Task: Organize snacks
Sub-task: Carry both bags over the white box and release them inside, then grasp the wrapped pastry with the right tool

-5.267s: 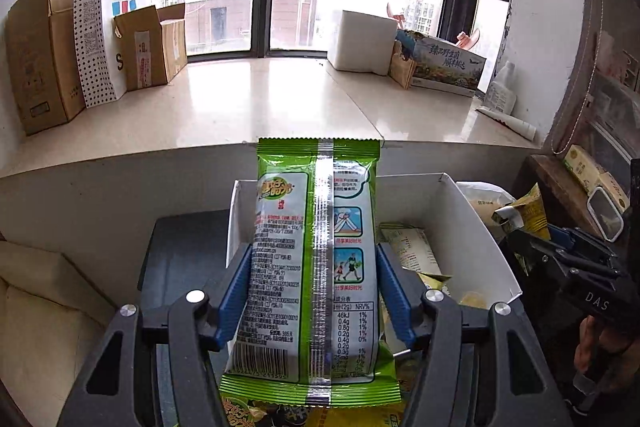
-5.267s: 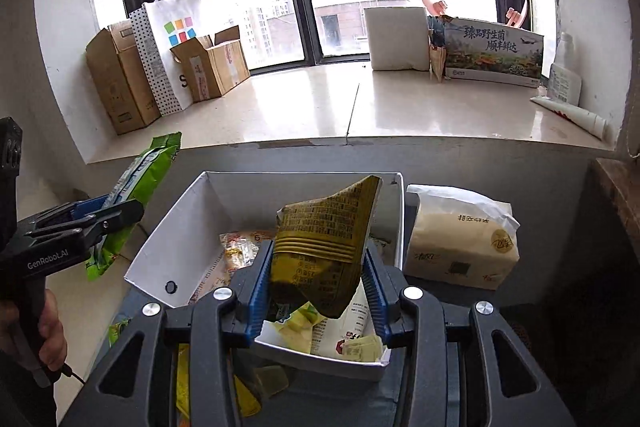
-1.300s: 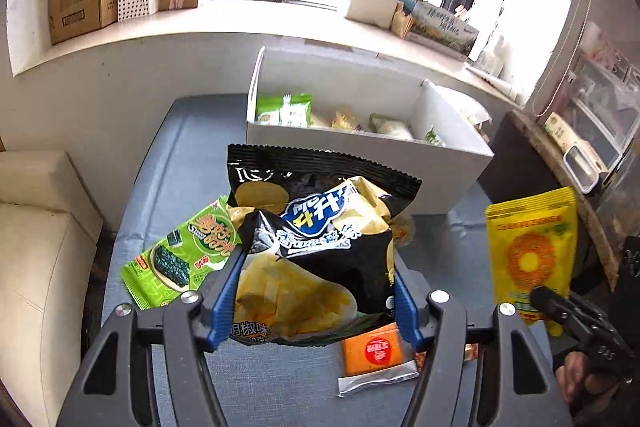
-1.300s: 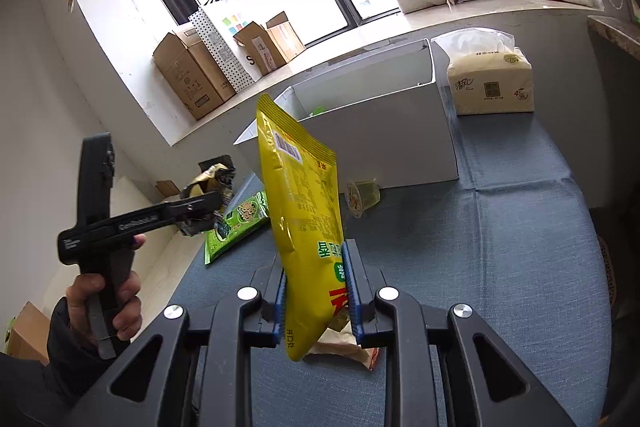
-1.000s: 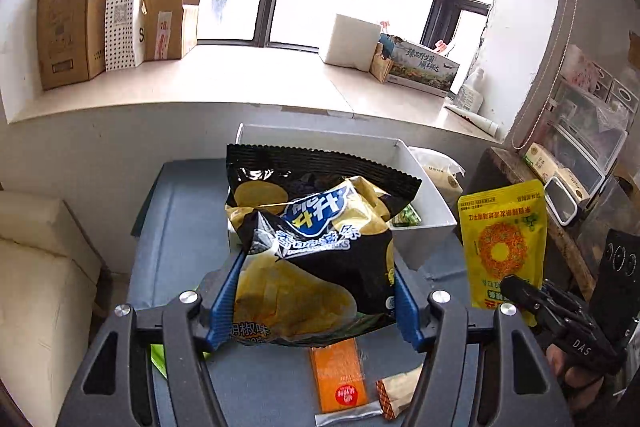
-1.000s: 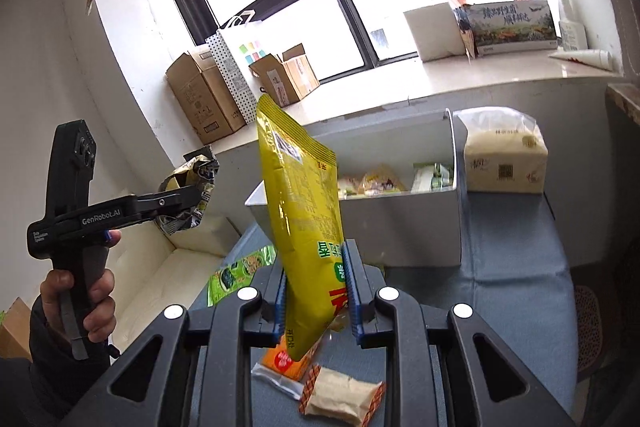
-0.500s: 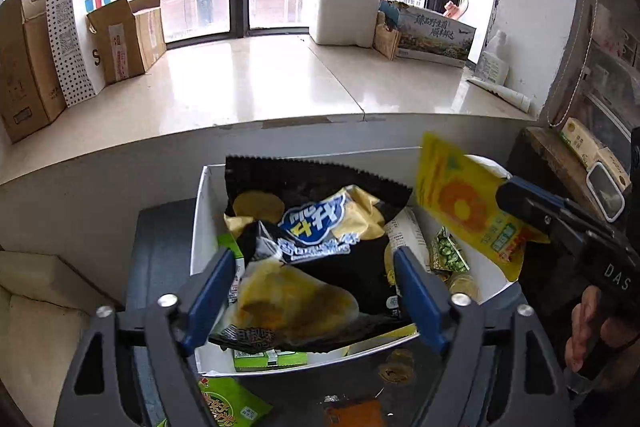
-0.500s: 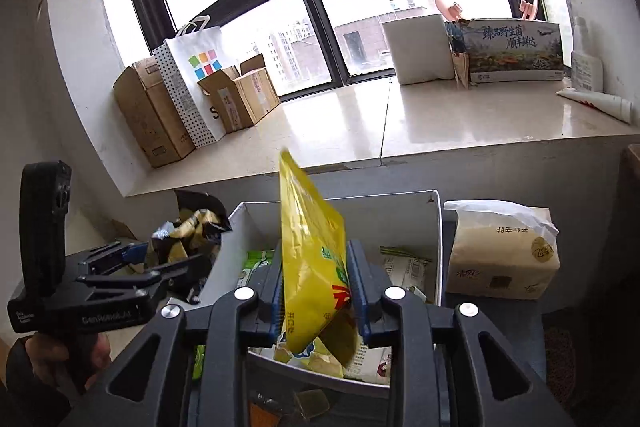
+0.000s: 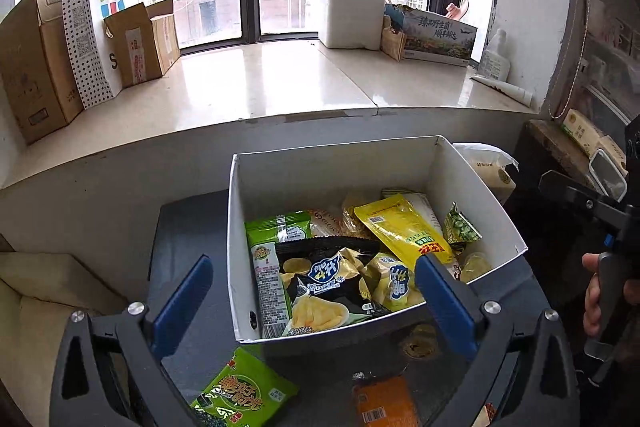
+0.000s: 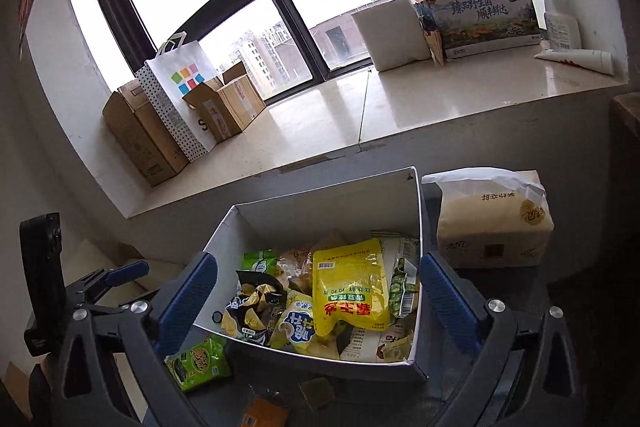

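A white box (image 9: 240, 247) on the dark table holds several snack packs. A black crisp bag (image 9: 320, 283) lies at its near side and a yellow bag (image 9: 404, 227) lies flat toward the right. My left gripper (image 9: 313, 263) hovers over the box's near edge, its jaws opening with nothing gripped between them. In the right wrist view the same box (image 10: 320, 211) shows the yellow bag (image 10: 350, 283) and the crisp bag (image 10: 252, 303) resting inside. My right gripper (image 10: 319, 261) hangs above them, its jaws opening too, with no pad touching a pack.
A green seaweed pack (image 9: 240, 395) and an orange packet (image 9: 380, 403) lie on the table in front of the box. A tissue pack (image 10: 492, 227) stands right of the box. A person's hand (image 9: 596, 291) is at the right edge. Cardboard boxes (image 9: 40, 67) line the windowsill.
Both grippers carried their bags over the box and let go. The crisp bag and the yellow bag now lie inside, and both pairs of jaws stand wide apart.
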`<state>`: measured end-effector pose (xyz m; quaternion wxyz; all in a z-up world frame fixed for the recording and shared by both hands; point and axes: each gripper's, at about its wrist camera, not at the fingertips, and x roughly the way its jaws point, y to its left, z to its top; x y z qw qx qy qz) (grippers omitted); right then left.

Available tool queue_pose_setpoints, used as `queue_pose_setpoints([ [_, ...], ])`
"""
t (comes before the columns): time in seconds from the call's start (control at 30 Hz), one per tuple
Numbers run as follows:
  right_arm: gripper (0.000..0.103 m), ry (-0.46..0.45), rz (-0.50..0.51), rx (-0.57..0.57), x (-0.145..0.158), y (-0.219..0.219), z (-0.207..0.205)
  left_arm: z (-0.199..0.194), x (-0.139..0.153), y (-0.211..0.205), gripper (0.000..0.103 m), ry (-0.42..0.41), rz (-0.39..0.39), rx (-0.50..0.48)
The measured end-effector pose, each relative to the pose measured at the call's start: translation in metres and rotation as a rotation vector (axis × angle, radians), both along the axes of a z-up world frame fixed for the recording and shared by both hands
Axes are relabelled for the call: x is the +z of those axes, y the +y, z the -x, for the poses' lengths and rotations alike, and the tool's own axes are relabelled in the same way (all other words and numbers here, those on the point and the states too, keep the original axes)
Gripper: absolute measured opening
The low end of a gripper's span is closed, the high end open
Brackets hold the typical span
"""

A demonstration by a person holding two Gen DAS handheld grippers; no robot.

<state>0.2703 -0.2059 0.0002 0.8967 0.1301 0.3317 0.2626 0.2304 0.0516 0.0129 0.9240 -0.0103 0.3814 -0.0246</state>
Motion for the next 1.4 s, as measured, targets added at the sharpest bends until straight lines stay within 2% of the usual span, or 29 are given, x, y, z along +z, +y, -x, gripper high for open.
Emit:
queue_pose_setpoints([
  [0.13, 0.103, -0.011, 0.067, 0.059, 0.002, 0.004, 0.023, 0.03, 0.01, -0.002, 0.103, -0.031, -0.007, -0.022],
  [0.23, 0.103, -0.073, 0.174, 0.1, 0.001, 0.012, 0.054, 0.063, 0.016, -0.004, 0.103, -0.056, -0.026, -0.053],
  [0.33, 0.103, -0.12, 0.273, 0.135, -0.008, 0.02, 0.086, 0.095, 0.017, -0.003, 0.103, -0.072, -0.028, -0.057],
  [0.4, 0.103, -0.13, 0.302, 0.152, -0.018, 0.022, 0.107, 0.115, 0.012, -0.001, 0.103, -0.064, -0.01, -0.076],
  [0.47, 0.103, -0.118, 0.313, 0.185, -0.03, 0.023, 0.125, 0.136, 0.005, -0.003, 0.103, -0.07, -0.035, -0.099],
  [0.53, 0.103, -0.093, 0.323, 0.21, -0.047, 0.022, 0.144, 0.156, -0.004, -0.002, 0.103, -0.074, -0.069, -0.077],
  [0.7, 0.103, -0.031, 0.418, 0.333, -0.094, 0.024, 0.178, 0.188, -0.04, 0.013, 0.103, 0.016, 0.025, -0.062],
  [0.87, 0.103, -0.009, 0.476, 0.425, -0.128, 0.023, 0.191, 0.206, -0.063, 0.013, 0.103, 0.062, 0.06, -0.047],
  [1.27, 0.103, -0.07, 0.686, 0.678, -0.154, 0.061, 0.178, 0.215, -0.077, 0.012, 0.103, 0.097, 0.072, -0.048],
  [1.4, 0.103, 0.018, 0.633, 0.73, -0.16, 0.057, 0.159, 0.219, -0.079, 0.013, 0.103, 0.099, 0.071, -0.049],
])
